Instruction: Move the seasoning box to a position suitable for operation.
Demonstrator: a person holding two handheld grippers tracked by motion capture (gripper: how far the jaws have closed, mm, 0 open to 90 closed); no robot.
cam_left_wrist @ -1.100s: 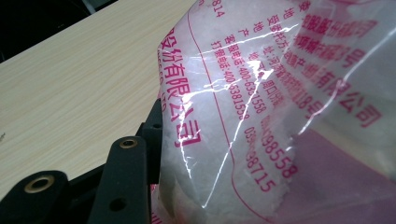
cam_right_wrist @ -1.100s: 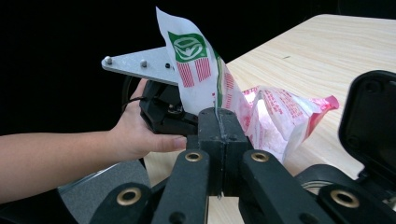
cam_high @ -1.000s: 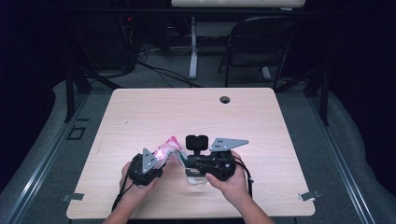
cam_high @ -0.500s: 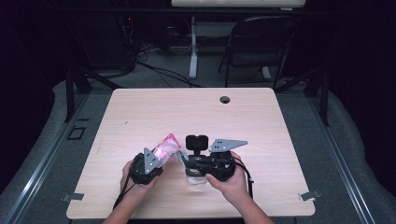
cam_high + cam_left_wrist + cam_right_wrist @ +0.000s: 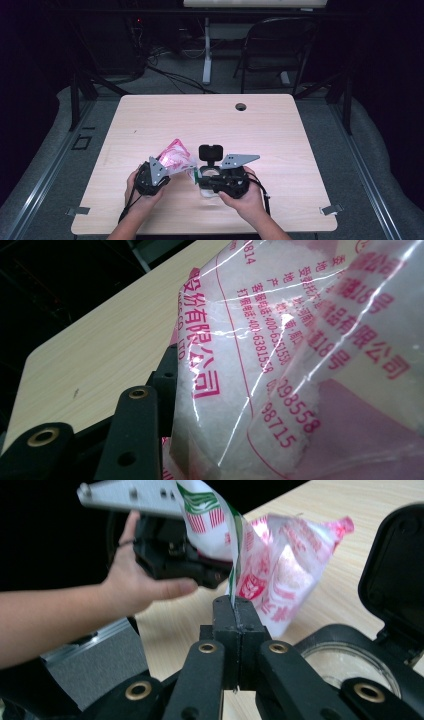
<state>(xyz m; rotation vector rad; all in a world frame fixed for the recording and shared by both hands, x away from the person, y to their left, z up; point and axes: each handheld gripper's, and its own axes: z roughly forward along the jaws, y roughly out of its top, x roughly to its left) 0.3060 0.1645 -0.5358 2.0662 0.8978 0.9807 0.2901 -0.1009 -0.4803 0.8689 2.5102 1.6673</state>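
A clear plastic bag (image 5: 176, 156) with pink print holds white granules and is lifted at a tilt over the table's front left. My left gripper (image 5: 164, 169) is shut on its lower body, and one black finger (image 5: 136, 435) presses against the film of the bag (image 5: 300, 365). My right gripper (image 5: 233, 607) has its jaws pressed together on a thin green-and-white edge of the bag (image 5: 285, 570). Seen from above, the right gripper (image 5: 198, 176) reaches left over a clear round container (image 5: 210, 192) whose black flip lid (image 5: 210, 151) stands open. The container (image 5: 350, 665) holds white granules.
The light wood table (image 5: 280, 135) has a round cable hole (image 5: 241, 106) near its far edge. A folding chair (image 5: 280, 45) and a desk leg (image 5: 206, 50) stand beyond it. Cables trail from both grippers toward the front edge.
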